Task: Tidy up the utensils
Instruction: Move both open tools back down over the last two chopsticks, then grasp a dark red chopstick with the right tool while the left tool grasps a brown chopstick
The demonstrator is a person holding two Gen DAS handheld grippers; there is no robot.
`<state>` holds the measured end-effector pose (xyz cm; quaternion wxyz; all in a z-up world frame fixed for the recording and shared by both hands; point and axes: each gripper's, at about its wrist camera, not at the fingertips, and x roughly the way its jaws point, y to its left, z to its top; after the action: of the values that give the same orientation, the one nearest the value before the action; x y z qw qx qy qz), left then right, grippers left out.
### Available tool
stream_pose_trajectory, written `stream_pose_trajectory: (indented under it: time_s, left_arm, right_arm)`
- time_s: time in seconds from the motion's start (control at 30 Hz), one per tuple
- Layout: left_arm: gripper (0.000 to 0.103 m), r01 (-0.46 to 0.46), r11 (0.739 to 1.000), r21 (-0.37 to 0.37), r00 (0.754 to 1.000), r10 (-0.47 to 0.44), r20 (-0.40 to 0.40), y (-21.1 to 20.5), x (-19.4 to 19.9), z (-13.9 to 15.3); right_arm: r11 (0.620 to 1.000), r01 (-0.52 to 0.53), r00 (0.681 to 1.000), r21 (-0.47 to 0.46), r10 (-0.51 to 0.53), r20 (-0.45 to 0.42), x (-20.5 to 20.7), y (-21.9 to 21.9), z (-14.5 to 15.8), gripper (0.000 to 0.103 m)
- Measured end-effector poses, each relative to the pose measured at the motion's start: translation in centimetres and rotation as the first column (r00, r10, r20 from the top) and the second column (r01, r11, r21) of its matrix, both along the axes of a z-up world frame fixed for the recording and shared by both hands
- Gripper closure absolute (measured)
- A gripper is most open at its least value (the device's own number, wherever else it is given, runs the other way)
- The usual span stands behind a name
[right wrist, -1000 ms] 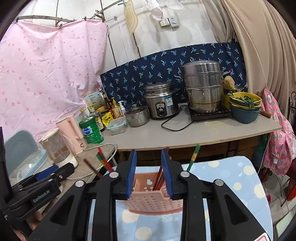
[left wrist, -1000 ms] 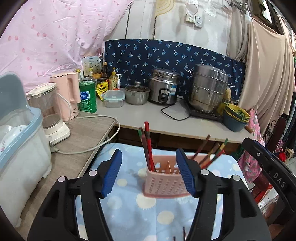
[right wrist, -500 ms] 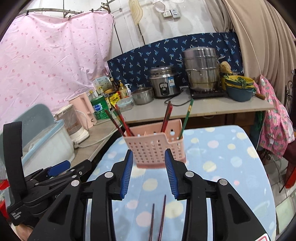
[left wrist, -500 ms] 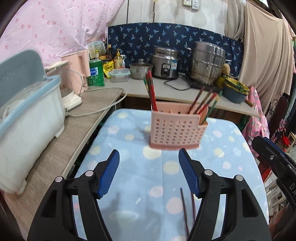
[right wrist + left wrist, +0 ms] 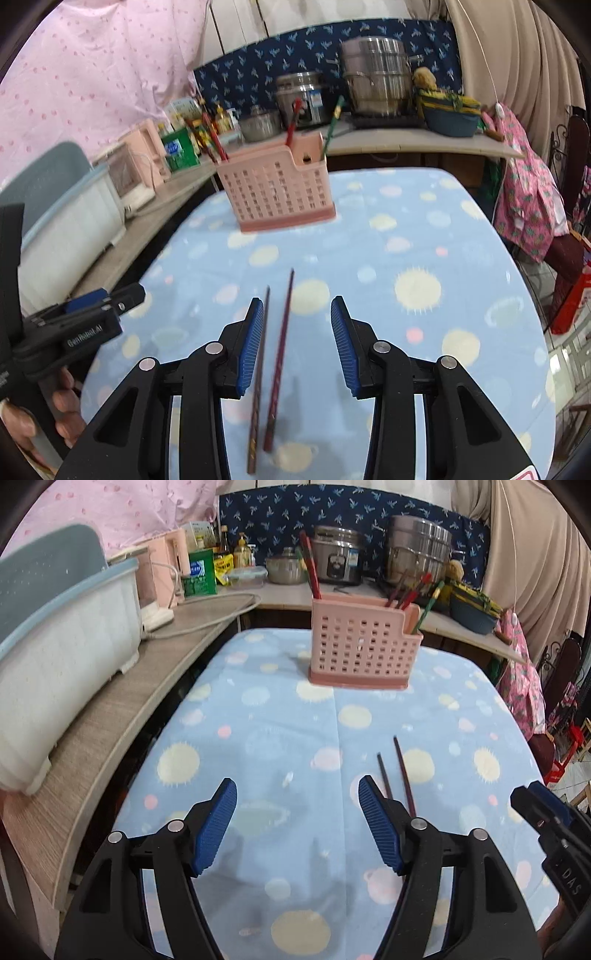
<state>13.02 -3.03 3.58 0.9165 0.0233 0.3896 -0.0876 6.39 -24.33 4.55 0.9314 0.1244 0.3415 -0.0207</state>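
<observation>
A pink slotted utensil holder (image 5: 360,650) (image 5: 277,192) stands at the far end of the blue dotted tablecloth (image 5: 277,720), with several red and green chopsticks upright in it. Two dark chopsticks (image 5: 402,770) (image 5: 280,354) lie side by side on the cloth. My right gripper (image 5: 296,306) hovers over them, open, with both sticks lying between its jaws and no pad touching them. My left gripper (image 5: 295,786) is just left of the sticks, its jaws opening with nothing between them. Each gripper shows in the other's view: the right gripper (image 5: 546,812) and the left gripper (image 5: 122,297).
A white and blue dish bin (image 5: 55,646) sits on the wooden counter (image 5: 122,716) along the left. Behind the holder are a rice cooker (image 5: 338,559), a steel steamer pot (image 5: 421,550) and stacked bowls (image 5: 472,609). A hand (image 5: 55,413) grips the left tool.
Both grippers have drawn back from the holder and sunk toward the cloth. The two loose chopsticks have come into view under the right gripper. Both pairs of jaws stand wider.
</observation>
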Motion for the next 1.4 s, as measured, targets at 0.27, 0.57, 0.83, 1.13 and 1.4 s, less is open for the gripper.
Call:
stream_pose_trajectory:
  time_s: [0.27, 0.57, 0.83, 1.13, 1.4]
  left_arm:
    - [0.038, 0.009, 1.000, 0.030, 0.998, -0.007, -0.064, 0.1, -2.3, -3.3]
    - [0.035, 0.017, 0.999, 0.036, 0.994, -0.013, -0.112, 0.2, -4.3, -5.7]
    - [0.032, 0.026, 0.999, 0.047, 0.992, -0.020, -0.126, 0.0, -5.1, -6.4]
    - [0.029, 0.045, 0.998, 0.051, 0.990, -0.038, -0.137, -0.5, -5.7, -6.9]
    - [0.023, 0.116, 0.993, 0.030, 0.982, -0.110, -0.154, -3.1, -7.0, -7.3]
  right_arm:
    - [1.000, -0.025, 0.994, -0.009, 0.024, -0.107, -2.6, 1.3, -5.0, 0.066]
    - [0.996, -0.088, 0.980, -0.031, 0.081, -0.179, -3.2, 4.0, -8.5, 0.066]
    - [0.992, -0.112, 0.975, -0.062, 0.097, -0.201, -2.7, 5.2, -9.6, 0.078]
    - [0.992, -0.084, 0.977, -0.098, 0.062, -0.203, -3.3, 4.4, -9.8, 0.096]
    - [0.999, -0.017, 0.976, -0.044, 0.007, -0.219, -6.0, 1.3, -9.7, 0.096]
